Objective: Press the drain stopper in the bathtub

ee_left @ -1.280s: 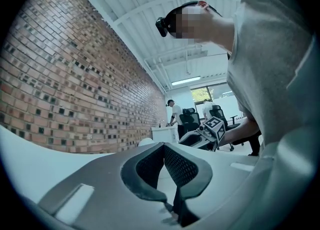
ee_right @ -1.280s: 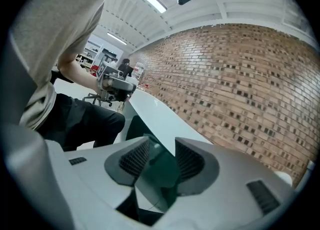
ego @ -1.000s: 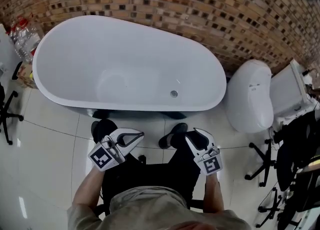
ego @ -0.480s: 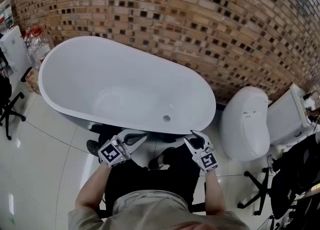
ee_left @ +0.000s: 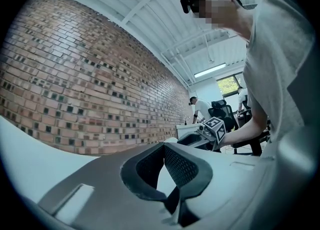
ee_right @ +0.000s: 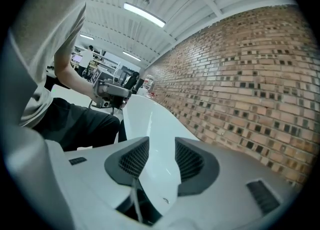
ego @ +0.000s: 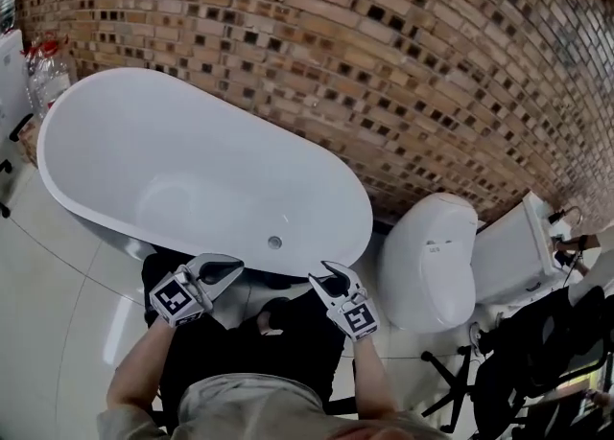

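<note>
A white oval bathtub (ego: 173,150) lies along the brick wall. Its small round drain stopper (ego: 275,243) sits on the tub floor near the right end. Both grippers hang over the person's legs, just short of the tub's near rim. My left gripper (ego: 235,264) is to the left of the stopper, with its jaw tips together and nothing between them (ee_left: 163,146). My right gripper (ego: 326,269) is to the right of the stopper, and its jaws stand apart and empty (ee_right: 161,142). In the right gripper view the tub (ee_right: 150,124) stretches away beyond them.
A white toilet (ego: 427,261) with its tank (ego: 513,251) stands right of the tub. The brick wall (ego: 384,64) runs behind both. Plastic bottles (ego: 48,69) stand at the tub's far left end. Black office chairs (ego: 518,361) crowd the lower right.
The view has swung right and closer: the tub now sits further left, and the stopper lies just ahead of the grippers. Both grippers have neared the tub rim with their jaws unchanged.
</note>
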The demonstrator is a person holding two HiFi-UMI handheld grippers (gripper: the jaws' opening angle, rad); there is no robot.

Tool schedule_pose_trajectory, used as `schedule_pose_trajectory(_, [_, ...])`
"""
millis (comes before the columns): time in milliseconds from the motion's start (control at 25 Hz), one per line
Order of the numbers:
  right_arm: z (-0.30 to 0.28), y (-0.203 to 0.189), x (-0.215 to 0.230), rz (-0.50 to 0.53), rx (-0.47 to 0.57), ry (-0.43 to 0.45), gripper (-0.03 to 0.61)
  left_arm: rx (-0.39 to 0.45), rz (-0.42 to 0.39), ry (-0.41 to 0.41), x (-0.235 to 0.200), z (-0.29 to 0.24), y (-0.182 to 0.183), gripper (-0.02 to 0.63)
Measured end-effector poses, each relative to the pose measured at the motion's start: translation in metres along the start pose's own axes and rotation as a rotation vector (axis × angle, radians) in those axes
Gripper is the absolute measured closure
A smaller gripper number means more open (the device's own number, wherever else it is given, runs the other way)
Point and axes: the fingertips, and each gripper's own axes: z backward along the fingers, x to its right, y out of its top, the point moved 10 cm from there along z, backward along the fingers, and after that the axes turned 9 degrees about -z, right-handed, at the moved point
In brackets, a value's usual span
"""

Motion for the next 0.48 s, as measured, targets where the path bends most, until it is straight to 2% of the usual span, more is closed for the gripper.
schedule_pose_trajectory(200, [0.009,-0.010,0.001,0.002,0.015,0.016,0.416,0.063,0.069,0.015,0.000,-0.014,-0.002,0.614])
schedule_pose_trajectory(480, [0.013,-0.025,0.009,-0.097,0.028,-0.076,0.417,0.083,0.108,0.017,-0.005,-0.005,-0.010,0.614])
